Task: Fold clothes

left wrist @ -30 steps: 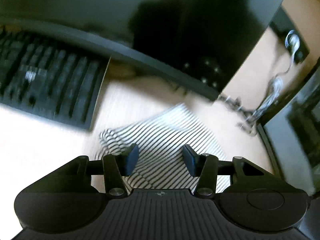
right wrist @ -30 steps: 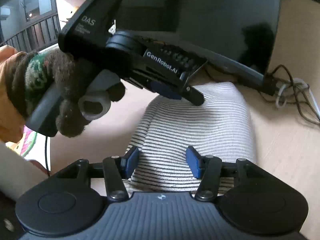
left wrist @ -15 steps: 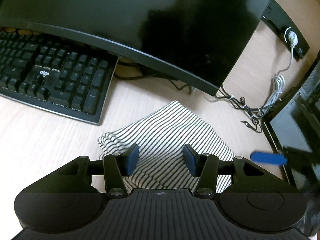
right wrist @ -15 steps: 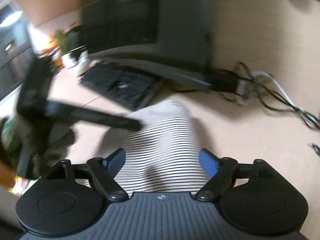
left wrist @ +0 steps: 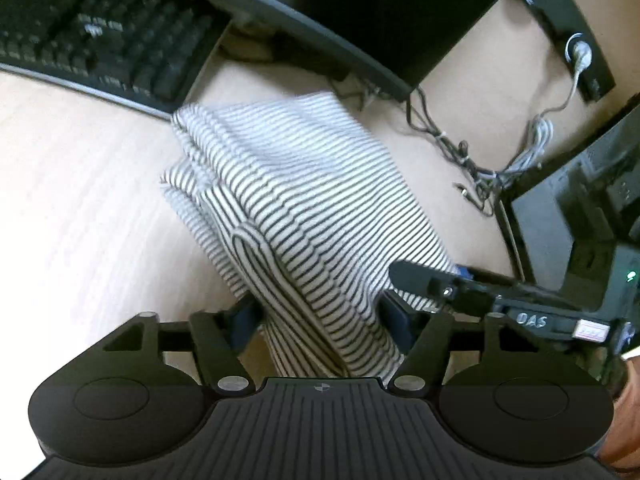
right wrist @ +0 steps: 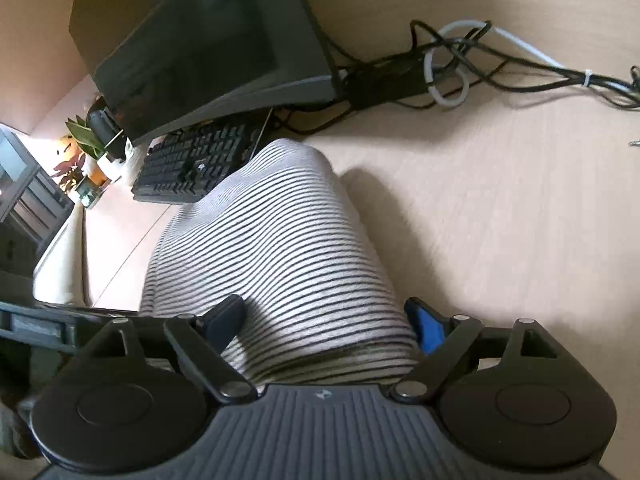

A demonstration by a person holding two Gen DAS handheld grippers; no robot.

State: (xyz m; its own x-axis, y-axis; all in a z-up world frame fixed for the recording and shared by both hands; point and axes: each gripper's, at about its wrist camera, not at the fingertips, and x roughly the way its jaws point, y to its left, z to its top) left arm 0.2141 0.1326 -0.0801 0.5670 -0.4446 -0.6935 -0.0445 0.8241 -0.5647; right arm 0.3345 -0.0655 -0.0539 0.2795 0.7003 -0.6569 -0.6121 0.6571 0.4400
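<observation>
Striped folded garment (left wrist: 304, 200) between spread fingers of left gripper (left wrist: 320, 320) and right gripper (right wrist: 324, 324)

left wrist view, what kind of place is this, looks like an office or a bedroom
Most likely a computer desk in a home or office: a black keyboard sits by a dark monitor, with tangled cables on the wooden desktop. The striped garment being folded lies among them.

The place looked like a home office or computer desk. A pale wood desk (right wrist: 500, 200) carried a dark monitor (right wrist: 208, 40), a black keyboard (left wrist: 100, 36), tangled cables (right wrist: 460, 56) and a power strip (left wrist: 568, 28). A computer tower (left wrist: 592, 208) stood at the right. Small potted plants (right wrist: 84, 152) sat beside the monitor.
</observation>
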